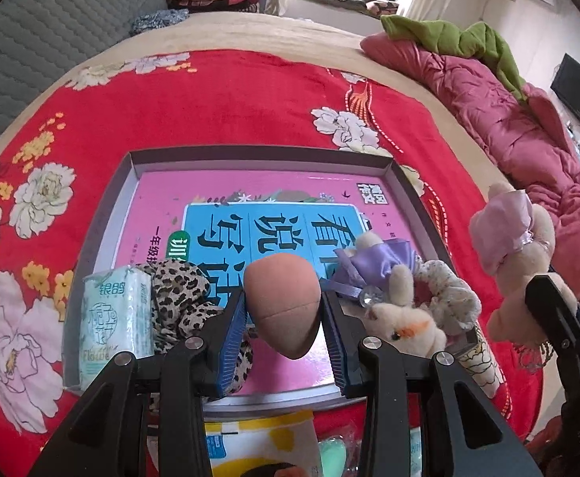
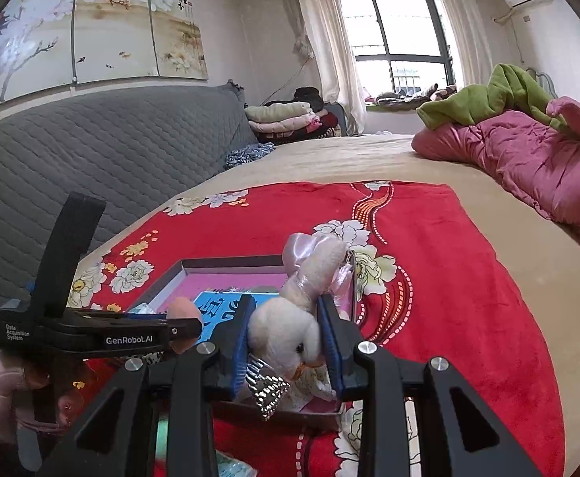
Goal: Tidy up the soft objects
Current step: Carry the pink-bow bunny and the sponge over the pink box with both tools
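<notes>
1. Covering the bed, a red floral blanket (image 1: 230,91) carries a shallow grey box (image 1: 131,167).
2. Right gripper (image 2: 286,342) jaws clamp a pink-bowed plush bunny (image 2: 286,330) above the box.
3. Left gripper (image 1: 284,318) jaws pinch a peach makeup sponge (image 1: 282,302) over the box.

Right tool (image 2: 286,342) clamps a small white plush rabbit with pink satin bow (image 2: 290,326), blue pads pressing its head from both sides. Below: shallow grey cardboard tray (image 2: 218,264) holding a pink-and-blue book (image 2: 218,302), on red floral blanket (image 2: 449,278) over the bed (image 2: 329,155). Left tool (image 2: 91,334) at left, gripping a peach egg-shaped sponge (image 2: 182,308).
</notes>
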